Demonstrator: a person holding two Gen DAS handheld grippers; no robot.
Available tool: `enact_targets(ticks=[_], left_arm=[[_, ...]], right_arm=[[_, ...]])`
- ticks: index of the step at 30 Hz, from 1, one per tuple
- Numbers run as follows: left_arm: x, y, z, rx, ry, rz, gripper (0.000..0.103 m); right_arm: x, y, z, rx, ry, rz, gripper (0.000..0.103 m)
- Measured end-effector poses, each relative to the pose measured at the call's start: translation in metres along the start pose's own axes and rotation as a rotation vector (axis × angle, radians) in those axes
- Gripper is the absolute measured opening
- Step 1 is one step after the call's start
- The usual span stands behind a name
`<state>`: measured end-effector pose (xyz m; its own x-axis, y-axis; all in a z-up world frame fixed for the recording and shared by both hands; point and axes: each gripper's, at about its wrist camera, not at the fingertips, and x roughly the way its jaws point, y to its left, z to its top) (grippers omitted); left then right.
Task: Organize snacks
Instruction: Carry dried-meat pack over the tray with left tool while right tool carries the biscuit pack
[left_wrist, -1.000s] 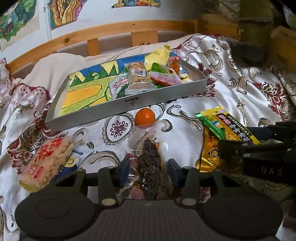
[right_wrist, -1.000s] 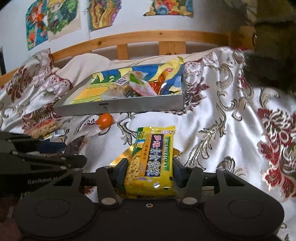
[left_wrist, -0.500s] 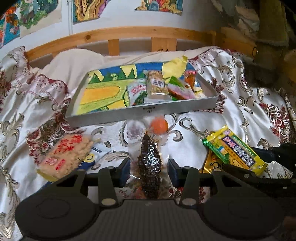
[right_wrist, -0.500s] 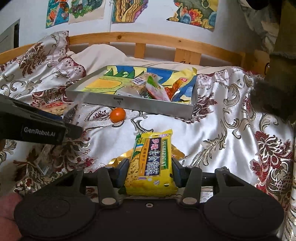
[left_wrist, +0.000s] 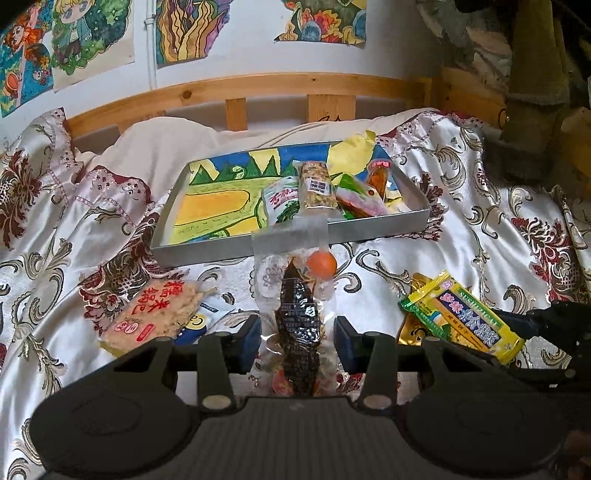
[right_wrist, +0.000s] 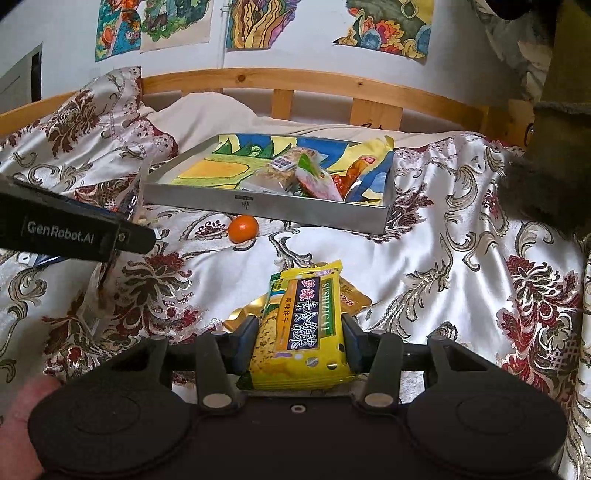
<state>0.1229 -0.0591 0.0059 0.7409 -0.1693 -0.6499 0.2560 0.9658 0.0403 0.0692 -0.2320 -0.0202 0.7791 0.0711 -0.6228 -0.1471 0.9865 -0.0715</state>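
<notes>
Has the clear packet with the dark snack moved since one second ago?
Yes. The clear packet in the left gripper has been lifted: its top now overlaps the front wall of the silver tray, where earlier it ended below the orange ball.

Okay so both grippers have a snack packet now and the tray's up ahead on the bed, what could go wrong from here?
1. The left gripper grips the clear packet at its lower end; its long floppy top may snag the tray wall.
2. The tray's right half is already piled with snacks; dropping there may spill some out.
3. The right gripper with the yellow packet heads for the same tray, so the two may collide.
</notes>
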Motion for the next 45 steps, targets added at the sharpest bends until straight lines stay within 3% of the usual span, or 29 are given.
enact_targets(ticks=[19,31,37,45], left_arm=[[-0.011,0.013,0.014,-0.049,-0.05,0.041,0.047],[-0.011,0.025,0.024,-0.071,-0.073,0.076,0.047],[-0.005,0.043,0.044,-0.087,-0.089,0.108,0.047],[0.017,0.082,0.095,-0.14,-0.156,0.127,0.047]], right_arm=[[-0.018,0.002,0.011,-0.014,-0.143,-0.014,0.049],[-0.018,0.007,0.02,-0.086,-0.222,-0.038,0.049],[-0.001,0.015,0.046,-0.165,-0.276,-0.014,0.049],[0.043,0.029,0.099,-0.202,-0.341,0.049,0.049]])
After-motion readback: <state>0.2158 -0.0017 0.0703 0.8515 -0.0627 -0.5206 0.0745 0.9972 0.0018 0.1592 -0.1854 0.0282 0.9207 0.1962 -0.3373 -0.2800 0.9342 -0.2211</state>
